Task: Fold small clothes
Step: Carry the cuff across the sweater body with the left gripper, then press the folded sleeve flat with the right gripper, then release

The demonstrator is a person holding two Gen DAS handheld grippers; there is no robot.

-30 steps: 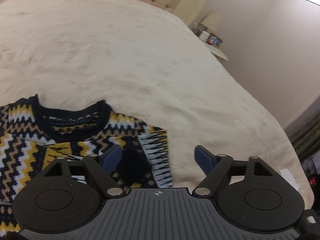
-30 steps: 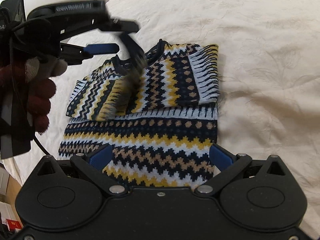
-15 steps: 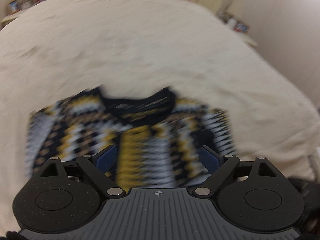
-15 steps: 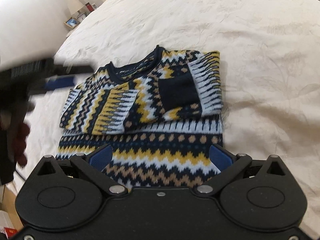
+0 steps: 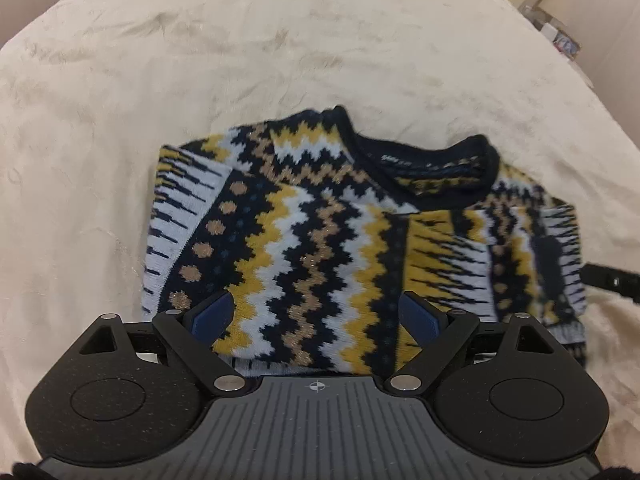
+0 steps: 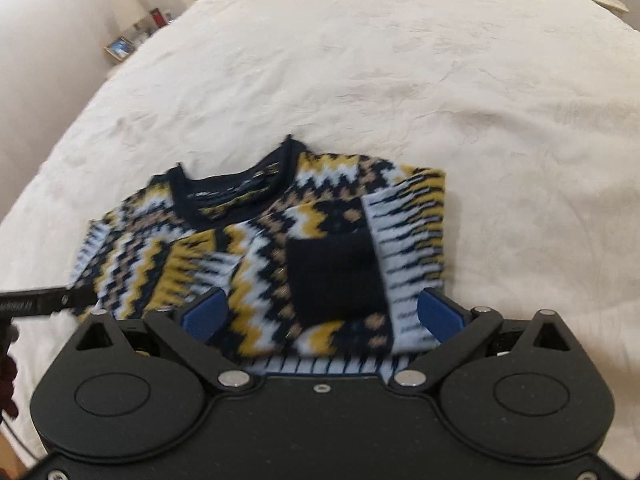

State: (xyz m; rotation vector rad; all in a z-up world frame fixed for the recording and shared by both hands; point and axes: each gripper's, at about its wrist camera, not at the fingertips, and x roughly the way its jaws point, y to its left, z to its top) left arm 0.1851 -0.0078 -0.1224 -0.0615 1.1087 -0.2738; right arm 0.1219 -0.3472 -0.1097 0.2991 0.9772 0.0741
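A small zigzag sweater (image 5: 320, 240) in navy, yellow, white and tan lies flat on a cream bedspread (image 5: 280, 48), both sleeves folded in across the chest, collar at the far side. My left gripper (image 5: 318, 316) is open and empty, low over the sweater's near left part. The sweater also shows in the right wrist view (image 6: 280, 248). My right gripper (image 6: 324, 314) is open and empty over the near right part, by the navy cuff (image 6: 332, 276). The left gripper's finger (image 6: 36, 302) shows at the left edge there; the right gripper's tip (image 5: 612, 280) shows at the right edge of the left wrist view.
The bedspread (image 6: 400, 60) stretches far beyond the sweater. A bedside stand with a lamp and photo frame (image 6: 120, 46) is beyond the bed's left edge in the right wrist view. Small items (image 5: 560, 36) stand by the wall at top right in the left wrist view.
My left gripper has swung from above the collar down to the sweater's near side. My right gripper has moved forward over the folded sleeves. Both stay open.
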